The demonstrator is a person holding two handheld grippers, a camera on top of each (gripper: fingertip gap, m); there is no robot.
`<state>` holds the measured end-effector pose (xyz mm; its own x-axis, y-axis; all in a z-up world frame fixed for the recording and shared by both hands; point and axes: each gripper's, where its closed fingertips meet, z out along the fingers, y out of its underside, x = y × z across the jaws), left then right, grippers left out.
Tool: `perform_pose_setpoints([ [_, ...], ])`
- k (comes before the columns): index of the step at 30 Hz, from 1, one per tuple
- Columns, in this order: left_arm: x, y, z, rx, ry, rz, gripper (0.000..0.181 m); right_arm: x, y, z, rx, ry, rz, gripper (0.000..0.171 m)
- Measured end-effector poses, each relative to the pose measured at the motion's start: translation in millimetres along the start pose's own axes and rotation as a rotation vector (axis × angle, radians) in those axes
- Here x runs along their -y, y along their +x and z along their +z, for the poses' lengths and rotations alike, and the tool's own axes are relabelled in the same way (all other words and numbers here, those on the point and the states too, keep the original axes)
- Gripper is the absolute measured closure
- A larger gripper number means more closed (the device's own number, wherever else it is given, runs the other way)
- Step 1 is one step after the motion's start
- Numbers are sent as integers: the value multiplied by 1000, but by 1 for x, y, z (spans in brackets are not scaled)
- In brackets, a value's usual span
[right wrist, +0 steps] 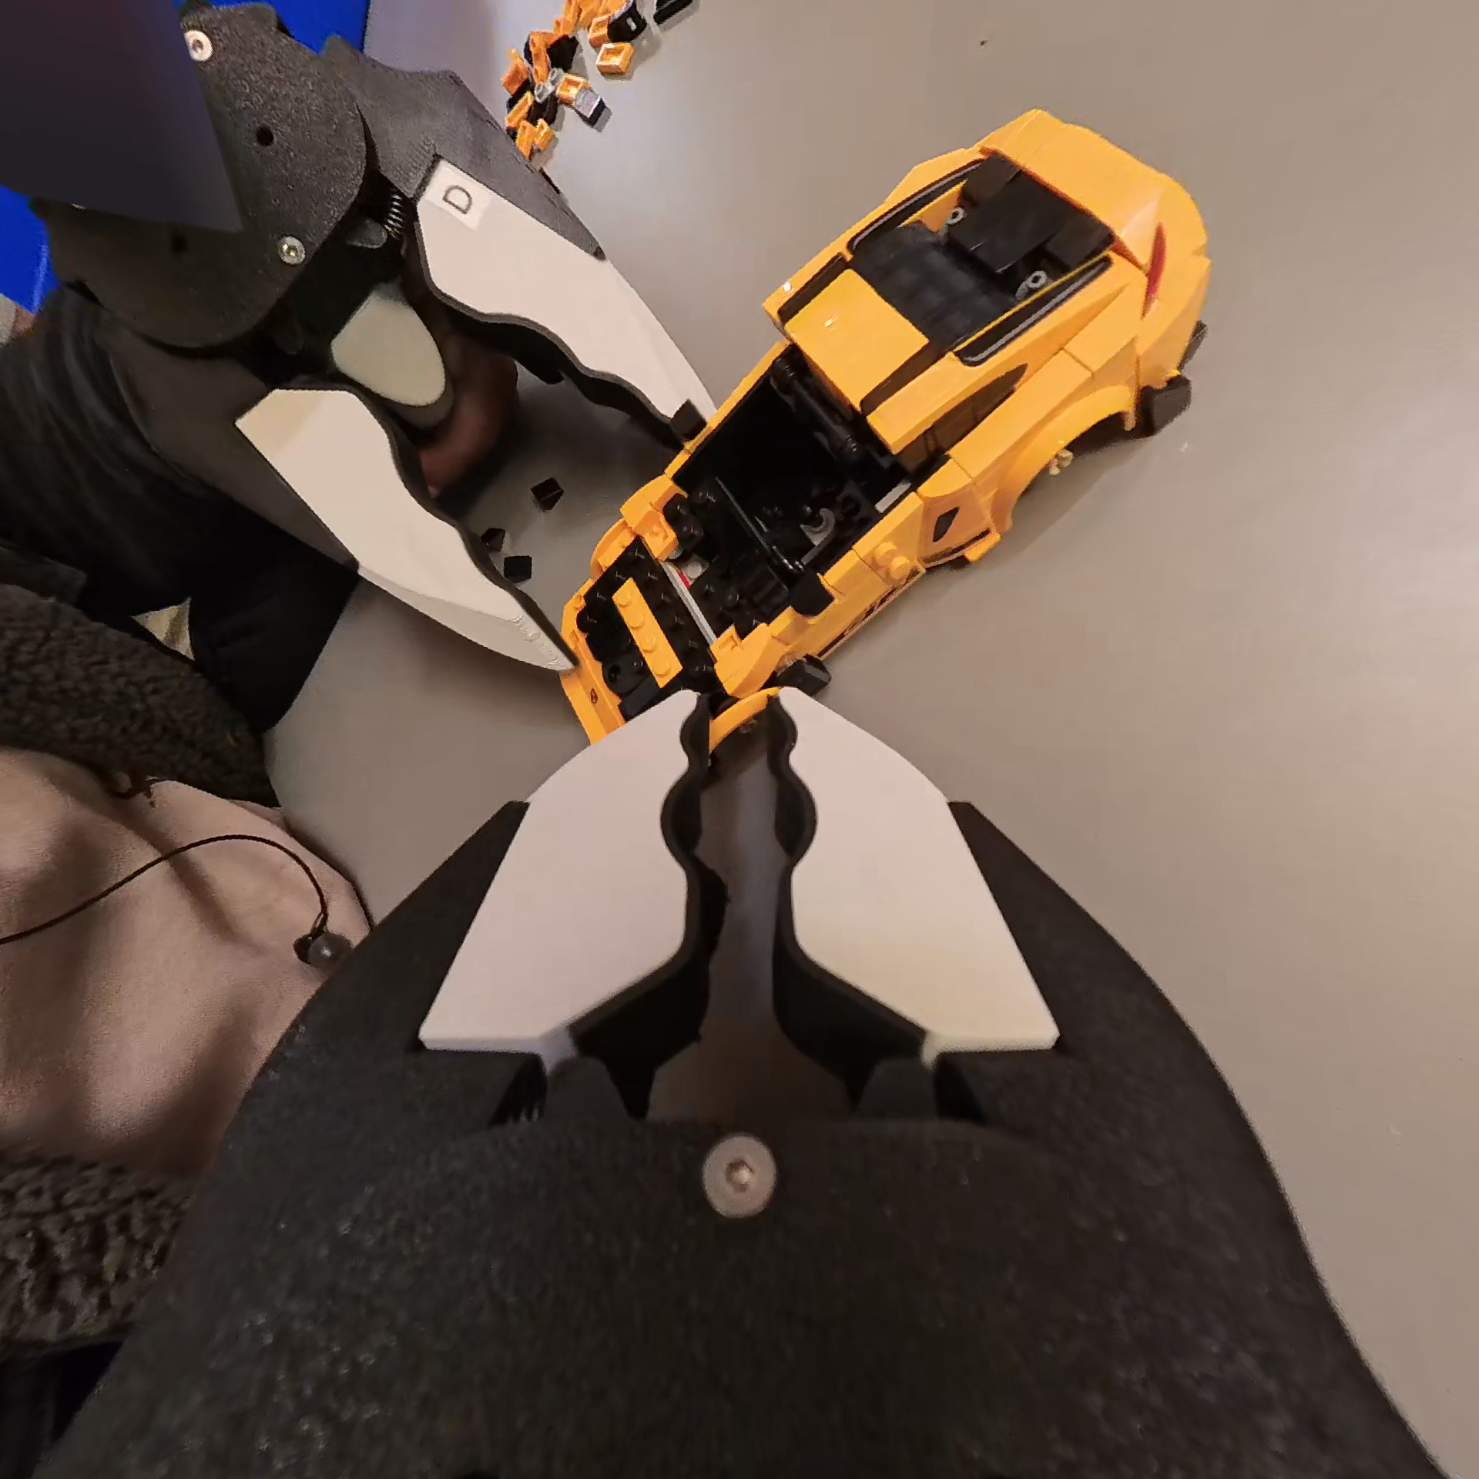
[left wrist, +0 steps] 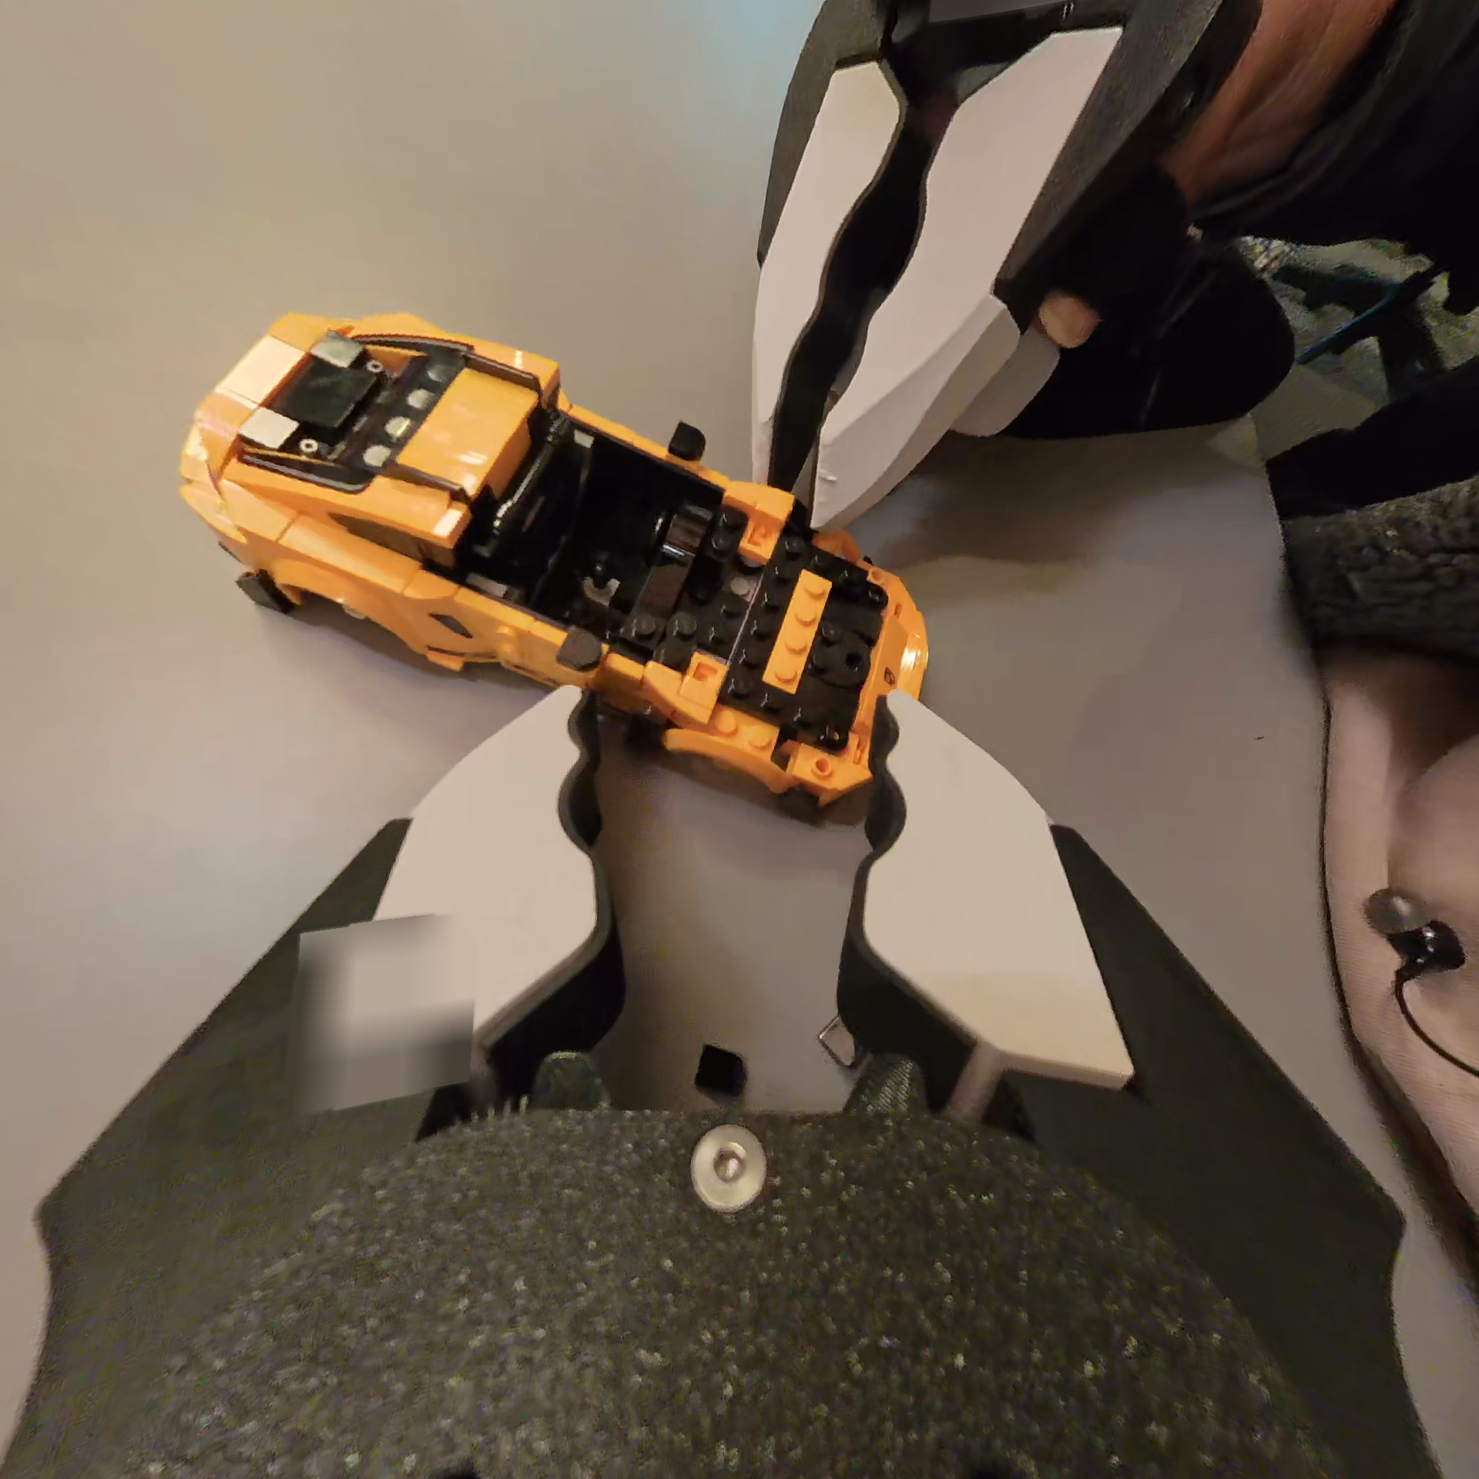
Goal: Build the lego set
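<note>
An orange and black lego car lies on the grey table, roof off, with studs bare on its black front deck. My left gripper straddles the car's front end, one fingertip by the side mirror and the other at the nose, both touching. It also shows in the right wrist view. My right gripper is nearly closed on an orange curved part at the far side of the car. I cannot tell whether that part is loose or attached. The right gripper also shows in the left wrist view.
A pile of loose orange and black pieces lies at the far edge. A few small black pieces lie near the left gripper. Another black piece lies between my left fingers. The person's torso and an earphone cable are close by. My hands' fingertips stand some 5 cm from each other. The black piece is about 8 cm from my left fingertips. Seen from the right wrist view as well.
</note>
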<state>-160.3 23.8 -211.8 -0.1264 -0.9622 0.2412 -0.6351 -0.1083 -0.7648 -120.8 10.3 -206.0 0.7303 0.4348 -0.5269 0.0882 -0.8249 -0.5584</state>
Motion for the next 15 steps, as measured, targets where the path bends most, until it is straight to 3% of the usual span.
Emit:
perform_pose_setpoints([
  [15,-3,1,-1,19,-6,-33,121,0,1,2,-50,-55,-16,159],
])
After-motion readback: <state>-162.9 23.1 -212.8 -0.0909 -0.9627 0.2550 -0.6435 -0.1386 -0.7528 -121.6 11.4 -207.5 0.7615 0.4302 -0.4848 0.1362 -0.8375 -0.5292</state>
